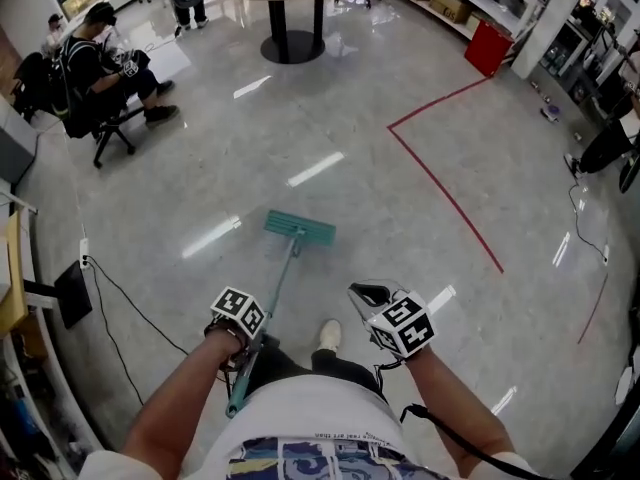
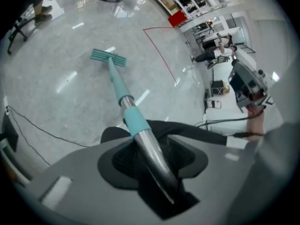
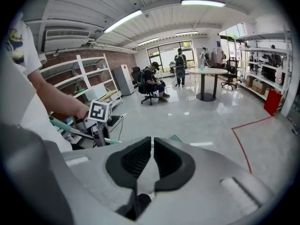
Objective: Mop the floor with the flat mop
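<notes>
Left gripper point(image 2: 152, 159) clamped on mop handle point(image 2: 123, 93); right gripper point(image 3: 152, 161) pinched shut, empty. Single-point grip: handle may twist, and mop head point(image 1: 299, 228) could snag the cable point(image 1: 120, 291) left of it.

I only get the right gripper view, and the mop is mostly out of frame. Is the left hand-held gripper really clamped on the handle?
Observer: Yes. The left hand-held gripper is shut on the mop handle; the metal shaft runs between its jaws.
Operator: And the mop head?
Observer: The mop head lies flat on the floor, ahead of the person's shoe.
Operator: How near is my gripper to it?
Observer: The right hand-held gripper sits right of the mop handle, not touching it.
</notes>
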A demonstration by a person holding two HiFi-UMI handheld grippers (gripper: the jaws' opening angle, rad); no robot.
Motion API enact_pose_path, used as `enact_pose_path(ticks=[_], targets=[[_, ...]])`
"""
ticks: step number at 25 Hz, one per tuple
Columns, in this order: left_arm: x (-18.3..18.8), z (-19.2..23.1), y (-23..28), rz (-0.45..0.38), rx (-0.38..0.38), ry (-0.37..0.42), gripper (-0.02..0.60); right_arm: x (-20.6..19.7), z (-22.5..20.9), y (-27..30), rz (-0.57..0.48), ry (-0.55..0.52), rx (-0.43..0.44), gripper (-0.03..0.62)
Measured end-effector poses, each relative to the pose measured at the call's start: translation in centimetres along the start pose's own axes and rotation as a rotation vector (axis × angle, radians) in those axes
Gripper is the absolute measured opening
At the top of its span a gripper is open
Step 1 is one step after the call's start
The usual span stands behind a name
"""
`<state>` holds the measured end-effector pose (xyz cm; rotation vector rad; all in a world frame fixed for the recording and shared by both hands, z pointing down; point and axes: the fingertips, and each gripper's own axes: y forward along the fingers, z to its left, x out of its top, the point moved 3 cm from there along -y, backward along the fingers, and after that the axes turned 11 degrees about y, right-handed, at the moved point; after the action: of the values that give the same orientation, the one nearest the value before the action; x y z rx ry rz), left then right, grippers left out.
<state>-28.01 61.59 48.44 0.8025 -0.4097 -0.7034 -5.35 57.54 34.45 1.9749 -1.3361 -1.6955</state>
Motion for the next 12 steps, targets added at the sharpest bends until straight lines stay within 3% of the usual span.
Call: enact_pose_path(ticks=[3, 6, 12], targets=[[5.6, -0.4, -0.9, -0.045, -0.002, -0.001, 0.204, 2.5, -2.4, 1.3, 0.002, -0.033, 0.017, 0.021], [9.6, -0.5, -1.8, -0.042, -0.001, 0.015, 0.204, 4.0, -4.4, 2.2, -0.008, 0.006, 0.022, 0.021], [17.3, 3.3, -3.9, -0.020, -0.019, 0.033, 0.204, 7.2, -9.1, 6.3, 0.026, 0.081, -0.003, 0.021]])
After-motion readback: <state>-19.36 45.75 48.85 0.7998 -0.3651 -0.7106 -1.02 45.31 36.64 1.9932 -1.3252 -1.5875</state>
